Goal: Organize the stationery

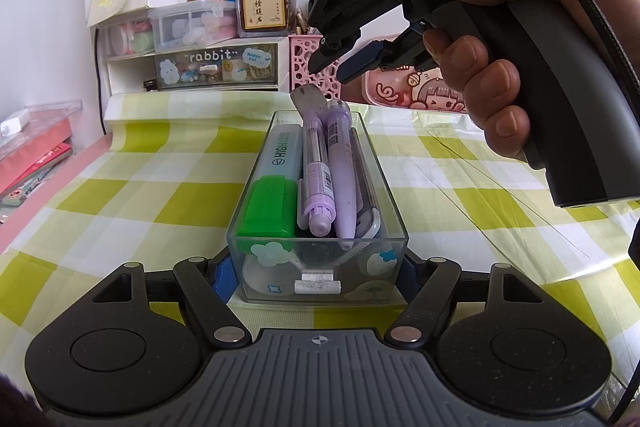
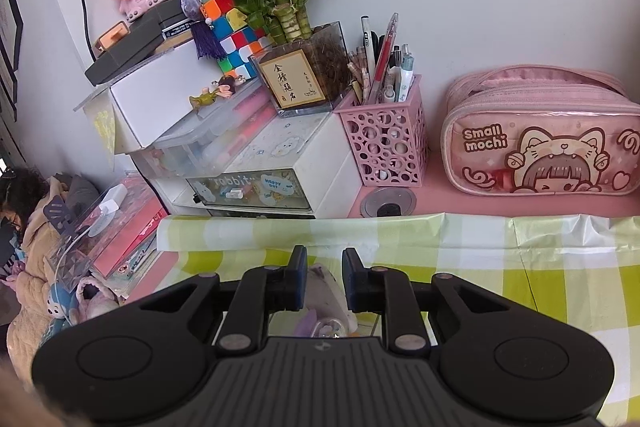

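The clear plastic box point(image 1: 320, 259) stood on the table, on a green and white checked cloth point(image 1: 120, 187), and the left gripper point(image 1: 318, 281) held it by its near end: the jaws stood wide, one pad pressed on each side wall. Inside the box lay a green highlighter point(image 1: 272, 187), a purple pen point(image 1: 318, 183), a lilac pen point(image 1: 344, 179) and some small things below them that I could not name. A grey flat tip point(image 1: 306, 99) stuck out over the far rim of the box.

Just above that far end hung the right gripper point(image 1: 342, 67), carried by a hand point(image 1: 504, 67). Its jaws were only a little apart and had just been closing. In the right wrist view something pale lay below the gap, but no pad pressed on it.

Behind the cloth stood a pink holed pen holder point(image 2: 386, 143) full of pens, a pink pencil case point(image 2: 548, 143) marked "Small mochi", a drawer unit point(image 2: 256, 179) marked "rabbit", a glass pot of bamboo point(image 2: 296, 67) and a colour cube point(image 2: 232, 35).
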